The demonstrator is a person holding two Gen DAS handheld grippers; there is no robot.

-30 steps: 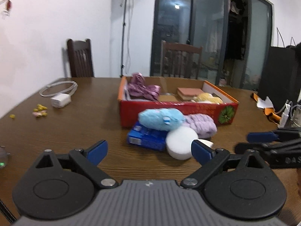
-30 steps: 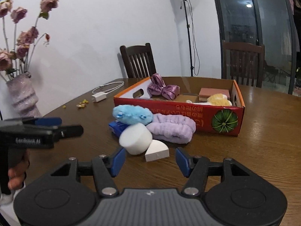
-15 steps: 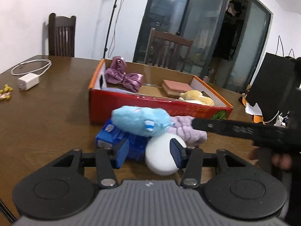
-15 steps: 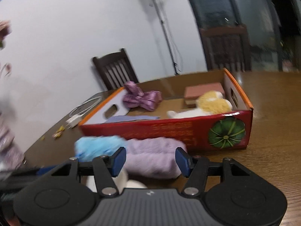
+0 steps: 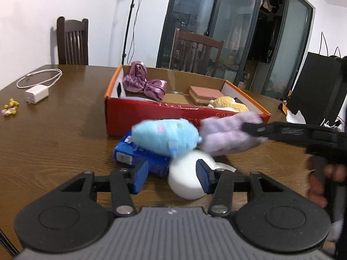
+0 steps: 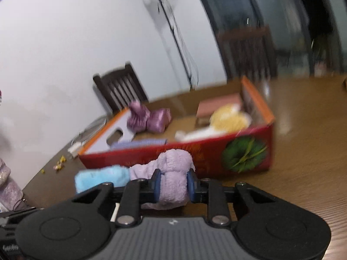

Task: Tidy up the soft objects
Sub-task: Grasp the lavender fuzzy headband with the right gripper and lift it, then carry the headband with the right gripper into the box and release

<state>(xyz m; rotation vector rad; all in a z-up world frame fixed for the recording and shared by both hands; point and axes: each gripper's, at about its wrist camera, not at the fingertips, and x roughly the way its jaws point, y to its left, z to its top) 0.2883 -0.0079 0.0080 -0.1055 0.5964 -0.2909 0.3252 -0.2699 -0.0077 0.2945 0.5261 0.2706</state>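
Note:
A red cardboard box (image 5: 151, 119) (image 6: 206, 151) on the wooden table holds a purple satin bow (image 5: 143, 82), a pink sponge (image 5: 206, 92) and a yellow plush (image 5: 227, 106). In front of it lie a blue plush (image 5: 164, 135) (image 6: 102, 178), a blue pack (image 5: 130, 153), a white round sponge (image 5: 184, 177) and a white wedge (image 5: 225, 166). My right gripper (image 6: 173, 181) (image 5: 282, 132) is closing, its pads pressing a lavender headband (image 6: 173, 166) (image 5: 225, 138). My left gripper (image 5: 171, 176) stands half open just before the pack and round sponge, gripping nothing.
A white charger with its cable (image 5: 35, 93) and small yellow bits (image 5: 10, 106) lie at the table's left. Two dark chairs (image 5: 72, 41) stand behind the table. A black bag (image 5: 314, 91) sits at the right. A vase (image 6: 6, 186) stands at the left edge.
The right gripper moved in, rolled and closed on the lavender headband, which now bunches up. The left gripper narrowed from wide to half open and came closer to the pile.

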